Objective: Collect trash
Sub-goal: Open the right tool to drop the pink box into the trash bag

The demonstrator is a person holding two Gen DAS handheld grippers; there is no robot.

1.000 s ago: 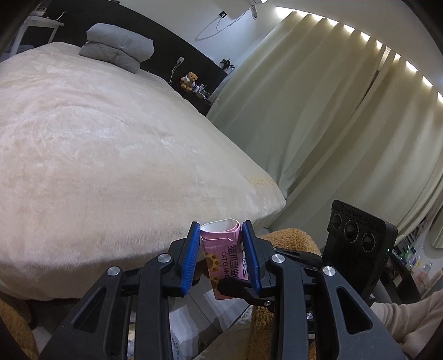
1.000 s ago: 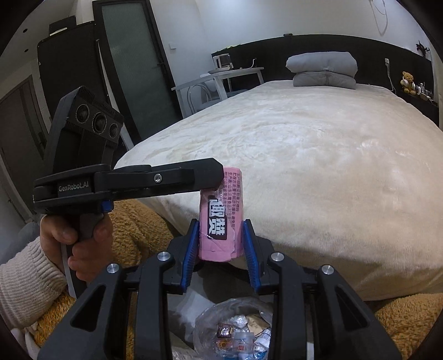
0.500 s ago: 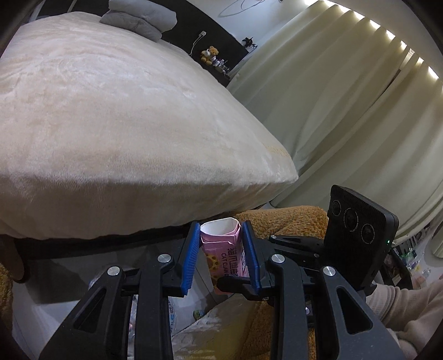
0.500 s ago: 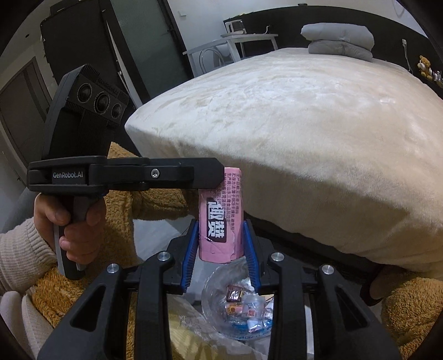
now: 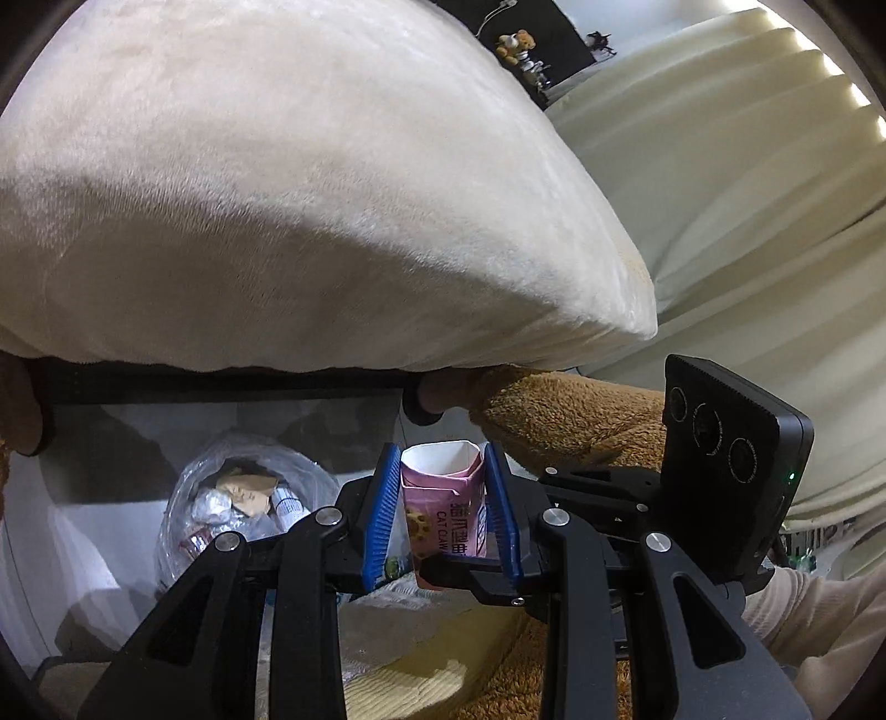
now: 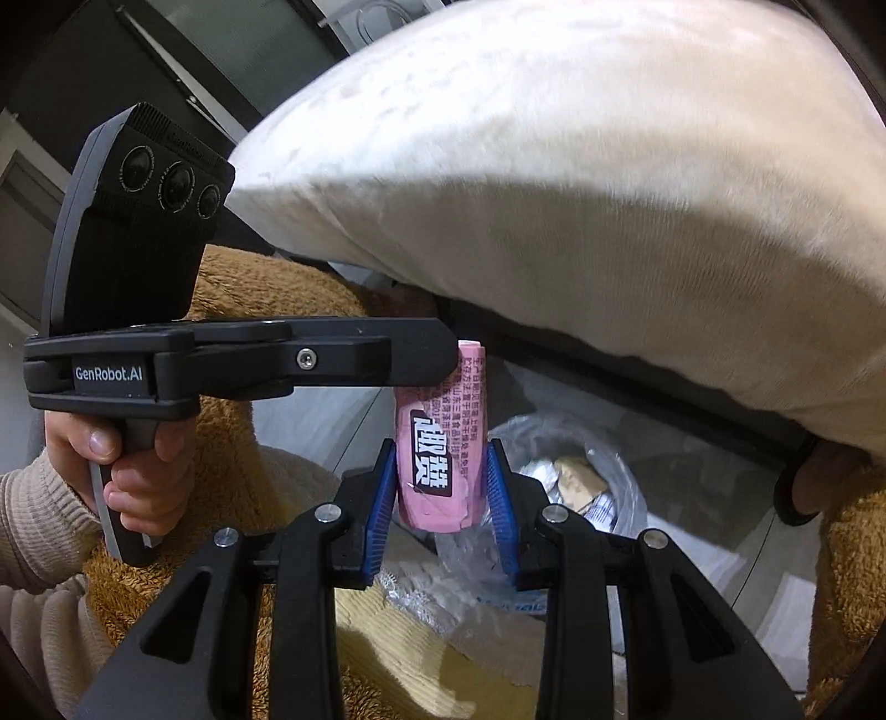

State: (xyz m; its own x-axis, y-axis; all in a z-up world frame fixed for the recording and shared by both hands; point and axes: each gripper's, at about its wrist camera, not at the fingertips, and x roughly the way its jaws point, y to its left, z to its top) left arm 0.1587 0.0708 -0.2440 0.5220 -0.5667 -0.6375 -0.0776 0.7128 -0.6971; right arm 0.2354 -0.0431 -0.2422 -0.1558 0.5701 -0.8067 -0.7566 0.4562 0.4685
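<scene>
A: Left gripper [image 5: 443, 512]?
B: Angled downward; blue pads clamped on the pink carton [image 5: 443, 498]; a bare hand [image 6: 119, 476] grips its handle.
A: Right gripper [image 6: 441, 498]?
B: Clamped on that carton too.

Bedroom, low view at bed's foot.
Wide bed under cream plush blanket [image 5: 310, 183]; pale pleated floor-length curtains [image 5: 736, 183] lit from above; grey glossy floor [image 6: 714, 559]; dark glazed door [image 6: 249, 44].

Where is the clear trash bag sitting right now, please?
The clear trash bag sits on the floor below the edge of the bed, lower left in the left wrist view, just beyond the pink carton in the right wrist view.
</scene>
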